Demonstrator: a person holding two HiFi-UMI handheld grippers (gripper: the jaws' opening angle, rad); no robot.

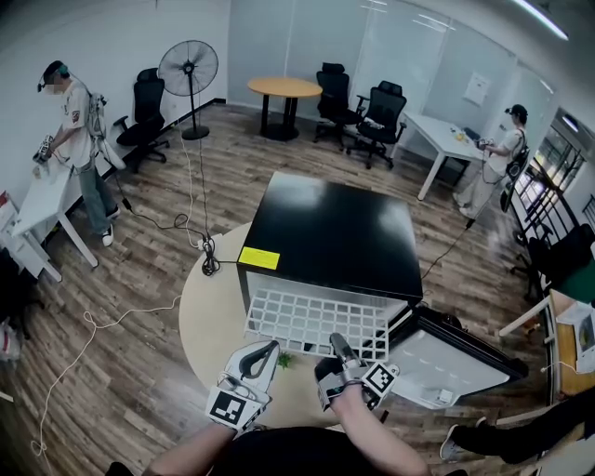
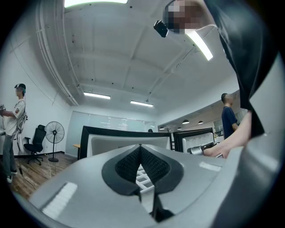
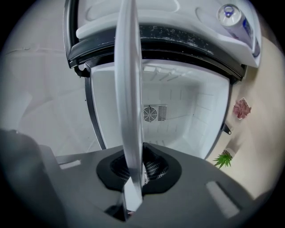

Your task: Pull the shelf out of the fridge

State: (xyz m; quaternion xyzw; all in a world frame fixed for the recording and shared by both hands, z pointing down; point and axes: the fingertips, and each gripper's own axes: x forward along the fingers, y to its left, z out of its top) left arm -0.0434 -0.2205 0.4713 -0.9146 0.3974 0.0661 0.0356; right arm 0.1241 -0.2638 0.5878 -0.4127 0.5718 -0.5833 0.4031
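Note:
A black mini fridge (image 1: 325, 232) stands on a round beige table, its door (image 1: 456, 363) swung open to the right. The white wire shelf (image 1: 311, 321) sticks well out of the front. My right gripper (image 1: 342, 351) is shut on the shelf's front edge. In the right gripper view the shelf (image 3: 129, 89) runs edge-on between the pads, with the empty white fridge interior (image 3: 178, 120) behind it. My left gripper (image 1: 270, 349) sits just short of the shelf's front edge, tilted upward and shut, with nothing seen pinched. In the left gripper view the shelf grid (image 2: 142, 176) shows behind the closed left gripper (image 2: 140, 147).
A small green plant (image 1: 284, 360) lies on the table (image 1: 209, 316) between the grippers. A can (image 3: 229, 13) sits in the door. Cables (image 1: 200, 246) trail over the wooden floor at the left. A standing fan (image 1: 189, 70), office chairs, desks and two people are farther off.

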